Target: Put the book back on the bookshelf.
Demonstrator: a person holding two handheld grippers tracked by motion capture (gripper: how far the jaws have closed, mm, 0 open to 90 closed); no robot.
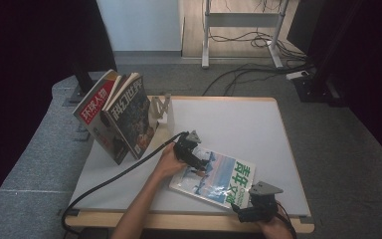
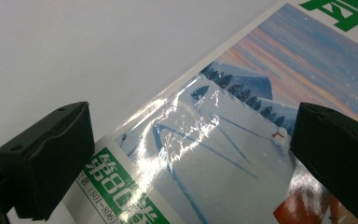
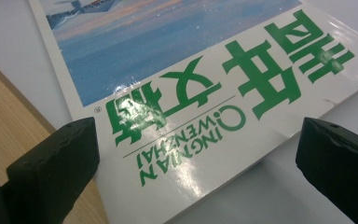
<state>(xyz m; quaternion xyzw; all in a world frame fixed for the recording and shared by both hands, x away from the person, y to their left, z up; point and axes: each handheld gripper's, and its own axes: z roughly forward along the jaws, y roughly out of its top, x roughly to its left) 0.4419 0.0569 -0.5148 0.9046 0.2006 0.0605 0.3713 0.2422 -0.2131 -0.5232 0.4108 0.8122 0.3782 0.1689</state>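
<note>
Two grippers work at a white table standing on grey carpet. A magazine lies flat near the front edge. The left gripper hovers over its far corner, jaws apart; the right gripper faces its near corner, jaws wide. Bare tabletop lies beyond

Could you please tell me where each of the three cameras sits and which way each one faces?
High view: above the person's side, looking forward and down on the table, magazine, forearm, left gripper and right gripper.
Left gripper view: rides on the left gripper, looking between its open jaws at the magazine's snowy cover.
Right gripper view: rides on the right gripper, facing the green title between open jaws.
All three share the magazine.
</note>
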